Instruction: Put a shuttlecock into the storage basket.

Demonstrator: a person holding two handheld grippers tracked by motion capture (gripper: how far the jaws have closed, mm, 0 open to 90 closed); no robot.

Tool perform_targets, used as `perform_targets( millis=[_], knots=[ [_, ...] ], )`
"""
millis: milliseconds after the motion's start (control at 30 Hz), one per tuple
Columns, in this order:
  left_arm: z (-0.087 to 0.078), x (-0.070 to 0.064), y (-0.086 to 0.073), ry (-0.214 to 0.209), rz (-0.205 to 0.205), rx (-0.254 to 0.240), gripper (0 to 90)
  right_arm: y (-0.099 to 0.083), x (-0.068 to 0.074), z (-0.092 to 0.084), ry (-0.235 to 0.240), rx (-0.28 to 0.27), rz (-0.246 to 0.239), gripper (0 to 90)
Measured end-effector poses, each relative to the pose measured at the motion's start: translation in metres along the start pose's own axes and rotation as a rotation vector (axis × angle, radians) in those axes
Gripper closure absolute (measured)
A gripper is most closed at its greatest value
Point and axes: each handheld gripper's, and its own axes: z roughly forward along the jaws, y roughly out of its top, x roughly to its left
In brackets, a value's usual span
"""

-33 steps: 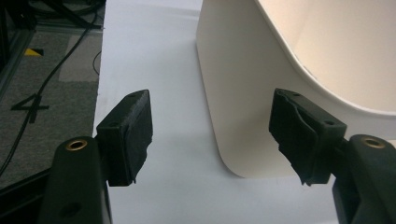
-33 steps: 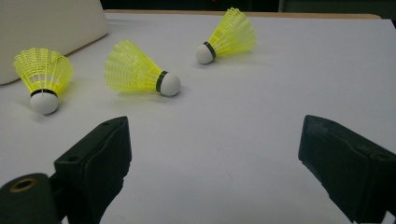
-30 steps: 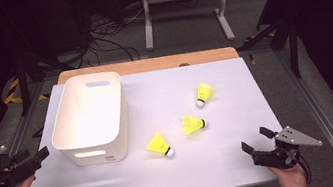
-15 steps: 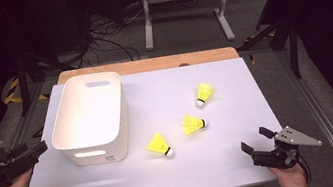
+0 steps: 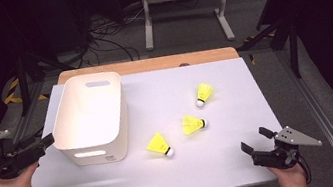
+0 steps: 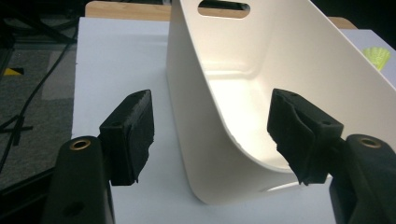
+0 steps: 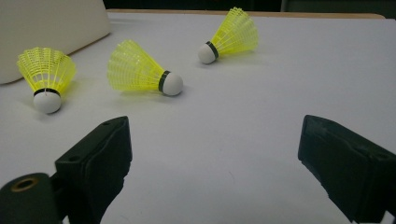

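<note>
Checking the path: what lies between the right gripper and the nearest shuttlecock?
Nothing: the high view shows bare white table between the open right gripper and the nearest shuttlecock.

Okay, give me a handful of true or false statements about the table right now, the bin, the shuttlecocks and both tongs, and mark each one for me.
1. Three yellow shuttlecocks lie on the table. True: one nearest the bin, one in the middle, one farthest back.
2. A shuttlecock is already inside the white bin. False: the bin's inside looks empty in the left gripper view.
3. The right tongs grip a shuttlecock. False: they are open with only bare table between them.
4. The left tongs are open, facing the bin's near end. True.
5. The bin lies tipped on its side. False: it stands upright.
</note>
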Motion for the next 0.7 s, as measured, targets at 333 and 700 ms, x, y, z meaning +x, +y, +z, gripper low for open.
perform_targets(
  millis=[333,700],
  knots=[
    [0.013,-0.015,0.01,-0.037,0.043,0.03,35.3,0.0,-0.001,0.0,0.0,-0.002,0.009,10.6],
    [0.023,-0.031,0.019,-0.056,0.086,0.065,37.4,0.0,-0.001,0.001,0.002,0.0,0.006,10.6]
  ],
)
